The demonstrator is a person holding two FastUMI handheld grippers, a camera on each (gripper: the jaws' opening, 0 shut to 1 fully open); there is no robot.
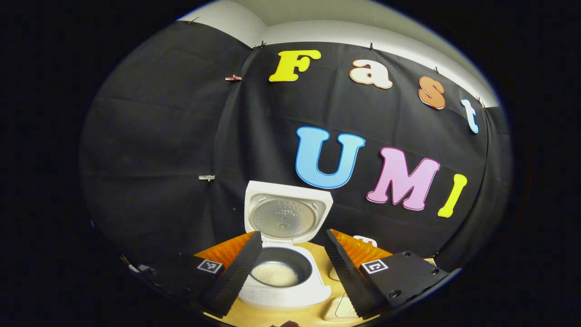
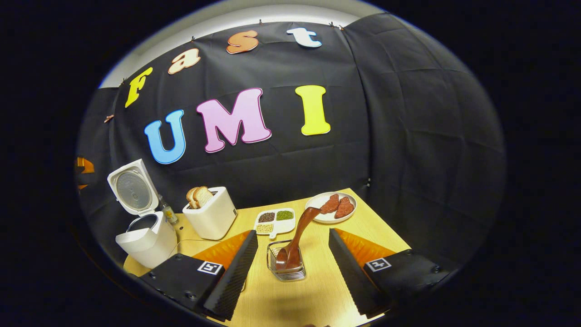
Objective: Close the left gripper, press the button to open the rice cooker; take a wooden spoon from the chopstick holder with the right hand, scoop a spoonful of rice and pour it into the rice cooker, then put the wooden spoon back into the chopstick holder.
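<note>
Left gripper view: left tool (image 1: 292, 263) at the bottom of the frame, fingers spread wide, gripping nothing. Between them, low centre, a white square-bodied rice cooker (image 1: 283, 290) on a pale wooden desk (image 1: 317, 313), its lid (image 1: 287, 212) swung up and standing upright against the black cloth wall, ribbed metal inner plate facing the camera. Dark inner pot (image 1: 283, 268) exposed, with a layer of white rice (image 1: 275, 274) at its bottom. Lower right, part of a cream-coloured board (image 1: 341, 309) lying flat on the desk.

Right gripper view: right tool (image 2: 292, 263) at the bottom, fingers wide apart, empty. Between them, low centre, a clear square chopstick holder (image 2: 287, 265) standing on the desk (image 2: 281, 304), with a brown wooden spoon (image 2: 297, 243) in it, bowl down, handle leaning toward the upper right. Beyond, centre, a white four-compartment dish of grains and beans (image 2: 275, 221). Right of that, a round white plate with reddish meat slices (image 2: 331, 207). Left of centre, a cream toaster with two slices of bread (image 2: 209, 217) sticking out of its top. Far left, the rice cooker (image 2: 147, 240), lid raised; just beside it, a small bottle (image 2: 168, 212).
</note>
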